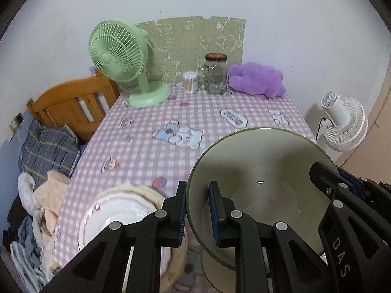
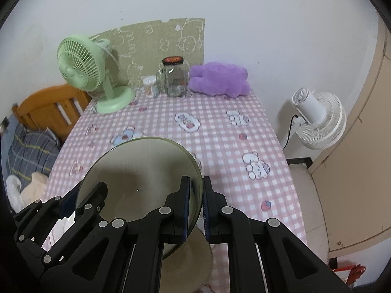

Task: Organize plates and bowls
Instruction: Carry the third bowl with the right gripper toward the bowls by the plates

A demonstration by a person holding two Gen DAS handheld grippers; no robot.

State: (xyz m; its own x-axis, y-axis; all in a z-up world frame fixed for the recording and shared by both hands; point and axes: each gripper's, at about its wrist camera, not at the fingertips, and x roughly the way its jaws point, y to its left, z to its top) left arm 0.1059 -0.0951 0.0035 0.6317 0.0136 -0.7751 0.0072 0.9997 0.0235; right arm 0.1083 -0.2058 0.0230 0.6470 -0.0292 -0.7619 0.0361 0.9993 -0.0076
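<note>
An olive-green footed bowl (image 1: 264, 166) (image 2: 136, 171) hangs tilted above the pink checked tablecloth (image 1: 151, 156) (image 2: 232, 136), held by both grippers. My left gripper (image 1: 198, 188) is shut on the bowl's left rim, one pad inside and one outside. On the opposite rim my right gripper (image 2: 196, 180) is shut the same way; it shows in the left wrist view as a black finger (image 1: 322, 171). To the left of the bowl a white plate with a pink rim (image 1: 117, 214) lies on a cream plate near the table's front-left edge.
At the back of the table stand a green fan (image 1: 122, 56) (image 2: 83, 66), a glass jar (image 1: 215, 73) (image 2: 174, 77), a cotton-swab tub (image 1: 190, 81) and a purple plush (image 1: 256, 79) (image 2: 220, 78). A white fan (image 2: 317, 122) stands on the floor to the right. A wooden headboard (image 1: 73, 102) and bedding lie to the left.
</note>
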